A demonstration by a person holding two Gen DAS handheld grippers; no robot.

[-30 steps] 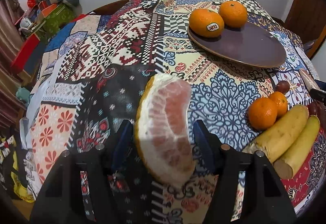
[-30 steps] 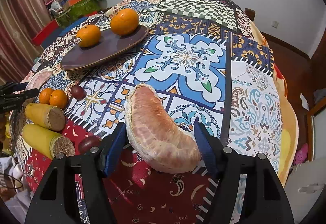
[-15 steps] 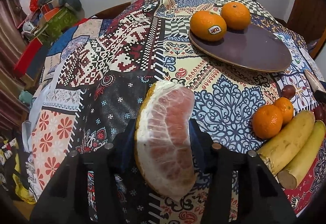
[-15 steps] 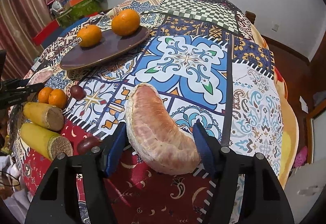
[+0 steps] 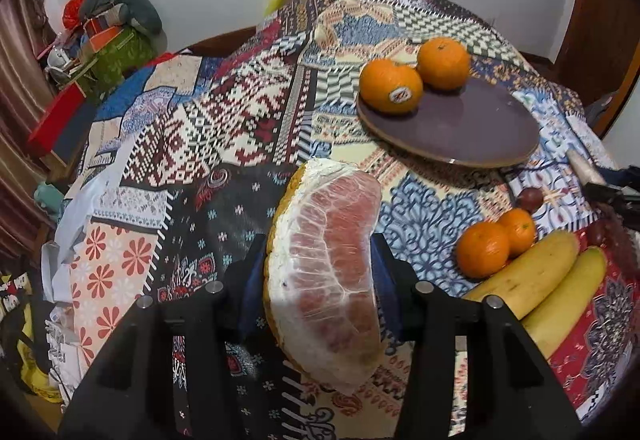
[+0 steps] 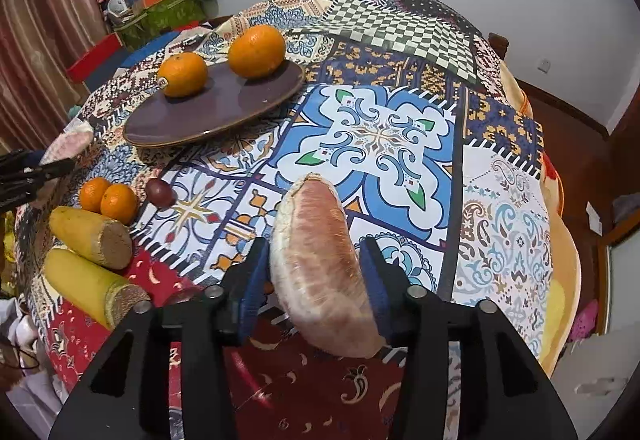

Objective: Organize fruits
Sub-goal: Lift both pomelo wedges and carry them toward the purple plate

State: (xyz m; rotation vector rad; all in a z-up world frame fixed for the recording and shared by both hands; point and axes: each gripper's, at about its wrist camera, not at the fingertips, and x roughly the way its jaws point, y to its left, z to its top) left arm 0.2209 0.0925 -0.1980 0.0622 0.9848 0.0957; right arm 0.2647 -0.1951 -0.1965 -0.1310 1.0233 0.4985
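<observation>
Both claws have just been closing: left gripper is now clamping the rind-backed pomelo wedge at lower centre, already lifting; right gripper is pinching the peeled pomelo segment. Plate, upper right, is likely the next destination.

My left gripper points steeply down toward the table, its blue-padded jaws having just closed in; both pads press the flanks of a pomelo wedge standing upright between them. My right gripper tilts down at much the same angle, and its jaws have just been closing too, now pinched on the peeled pomelo segment between the blue pads. My left gripper's black tips show at the right camera's left edge.
</observation>
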